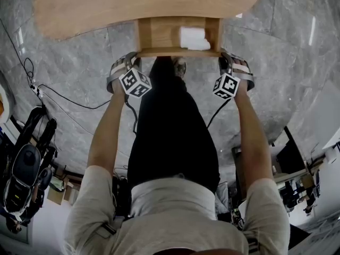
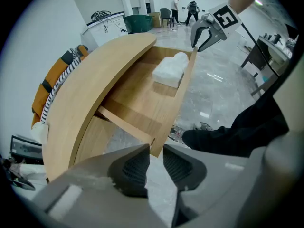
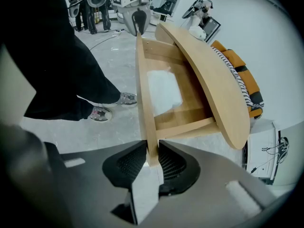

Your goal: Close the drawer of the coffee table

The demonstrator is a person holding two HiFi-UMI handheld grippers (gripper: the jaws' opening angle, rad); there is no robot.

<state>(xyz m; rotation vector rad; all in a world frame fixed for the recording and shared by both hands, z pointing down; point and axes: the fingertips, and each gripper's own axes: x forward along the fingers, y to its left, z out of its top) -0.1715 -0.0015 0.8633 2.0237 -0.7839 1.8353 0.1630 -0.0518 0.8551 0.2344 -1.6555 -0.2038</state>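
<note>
The left gripper (image 1: 127,62) points steeply down at the left corner of the drawer's plain light-wood front panel (image 1: 178,52); in its own view the tongs stand spread, the panel's corner just dipping between the ribbed dark pads (image 2: 130,167) with grey floor showing in the gap below, so they straddle the wood without visibly pinching it; the shallow pale wooden drawer (image 1: 143,33) itself juts out from under the near edge of the tabletop of the oval light-wood coffee table (image 1: 106,9), pulled well open toward the person, with a soft white wad (image 1: 194,37) lying by its right wall; at the panel's right corner the right gripper (image 1: 229,60) is pinched onto the board, one pad flat against each face in the right gripper view; the step in hand, as I judge it, is the hold on the drawer front with the push itself not yet done, since most of the drawer's inside is bare to view; the next move calls for both hands to drive the panel evenly and level toward the table, because a stronger shove at one corner could skew the drawer and jam it, and the looser left tongs may need to bear on the panel's outer face or close first.
</note>
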